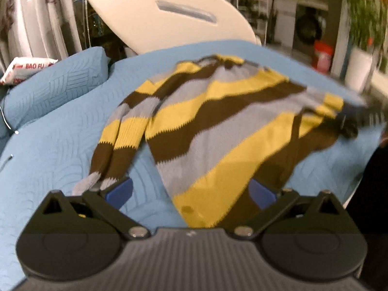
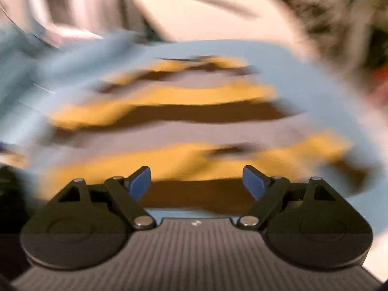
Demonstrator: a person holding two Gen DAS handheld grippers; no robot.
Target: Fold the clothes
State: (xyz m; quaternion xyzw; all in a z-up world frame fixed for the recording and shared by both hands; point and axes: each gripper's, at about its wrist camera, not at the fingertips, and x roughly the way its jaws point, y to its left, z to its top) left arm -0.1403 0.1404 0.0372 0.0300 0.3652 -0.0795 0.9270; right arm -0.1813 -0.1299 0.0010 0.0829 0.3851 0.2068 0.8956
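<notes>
The left gripper [image 1: 191, 191] has its blue pads [image 1: 120, 191] spread wide, the hem of the striped sweater [image 1: 206, 121] lying between them but not pinched. The right gripper [image 2: 197, 181] also stands wide (its view is badly blurred), nothing clamped, the sweater just ahead at 12 o'clock. The sweater lies spread on a blue quilt [image 1: 48, 157], one sleeve toward 9 o'clock. A blue pillow [image 1: 55, 82] sits at 10 o'clock, a white headboard [image 1: 145, 12] at 12.

The sweater [image 1: 218, 121] is striped yellow, dark brown and pale grey. The bed [image 1: 48, 150] cover is quilted light blue. Gripper pads [image 2: 139, 184] are blue.
</notes>
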